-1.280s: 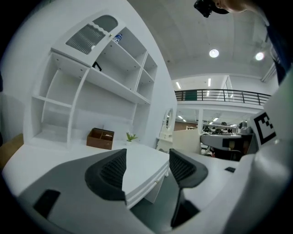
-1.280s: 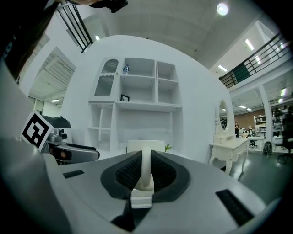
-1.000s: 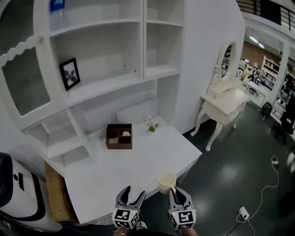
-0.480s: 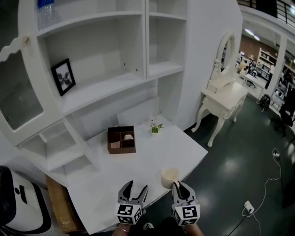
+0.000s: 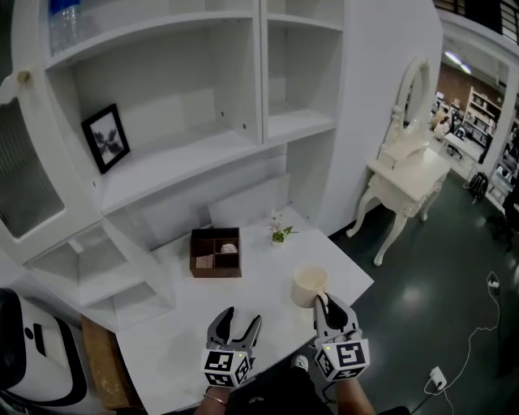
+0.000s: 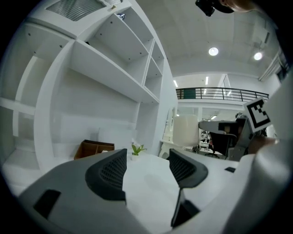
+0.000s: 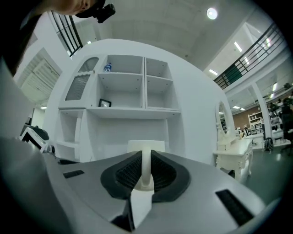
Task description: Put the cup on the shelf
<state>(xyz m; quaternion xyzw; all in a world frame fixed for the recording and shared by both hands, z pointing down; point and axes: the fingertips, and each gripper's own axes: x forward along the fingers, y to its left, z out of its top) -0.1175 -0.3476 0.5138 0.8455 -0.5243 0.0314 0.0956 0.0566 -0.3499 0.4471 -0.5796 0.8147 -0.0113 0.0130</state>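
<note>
A cream cup (image 5: 309, 285) hangs above the white desk (image 5: 243, 316), held by its handle in my right gripper (image 5: 325, 301), which is shut on it. In the right gripper view the cup's handle (image 7: 145, 167) stands pinched between the two dark pads, the cup body (image 7: 145, 147) just beyond. The white shelf unit (image 5: 203, 154) rises behind the desk. My left gripper (image 5: 235, 325) hovers over the desk's near edge, open and empty. In the left gripper view the jaws (image 6: 147, 168) stand apart and the cup (image 6: 186, 131) shows to the right.
A brown compartment box (image 5: 216, 252) and a small potted plant (image 5: 280, 234) sit on the desk. A framed picture (image 5: 105, 138) leans on the middle shelf. A water bottle (image 5: 63, 20) stands top left. A cream dressing table (image 5: 412, 174) stands on the dark floor at right.
Both grippers have moved forward over the desk toward the shelf unit. The cup has travelled with the right gripper, still held by its handle.
</note>
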